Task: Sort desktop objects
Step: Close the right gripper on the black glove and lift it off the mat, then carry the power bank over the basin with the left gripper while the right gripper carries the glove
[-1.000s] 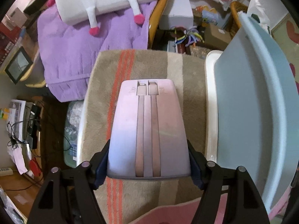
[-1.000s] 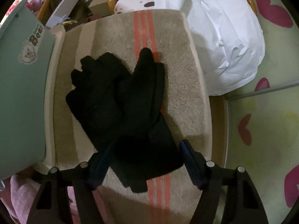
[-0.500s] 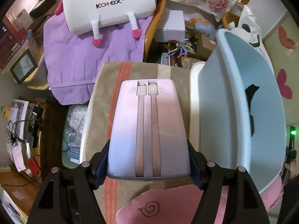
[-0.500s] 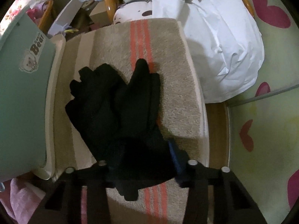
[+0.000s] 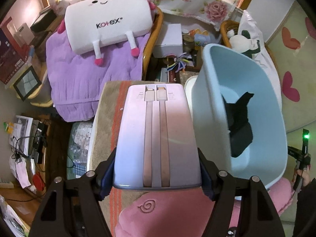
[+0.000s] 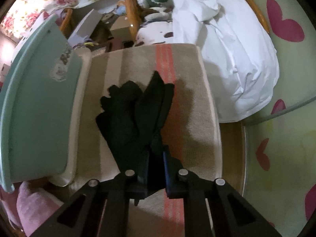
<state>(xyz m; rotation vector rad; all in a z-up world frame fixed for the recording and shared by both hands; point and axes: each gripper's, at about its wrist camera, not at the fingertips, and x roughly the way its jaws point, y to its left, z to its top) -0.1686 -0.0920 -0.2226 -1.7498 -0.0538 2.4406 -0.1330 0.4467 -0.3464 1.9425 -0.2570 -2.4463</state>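
Left gripper (image 5: 157, 174) clamps the power bank (image 5: 157, 138); the blue basin (image 5: 254, 106) lies just to its right. Right gripper (image 6: 156, 169) pinches black gloves (image 6: 136, 118).

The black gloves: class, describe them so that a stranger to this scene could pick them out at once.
Find the beige striped towel beside the pale blue tub. Above it hang the black gloves, pinched at the cuff by the right gripper. Nothing else there is black fabric with splayed fingers.

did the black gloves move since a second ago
Yes. The black gloves were lying flat and spread on the striped towel; now the right tool has shut on their cuffs, bunching and lifting them toward the camera.
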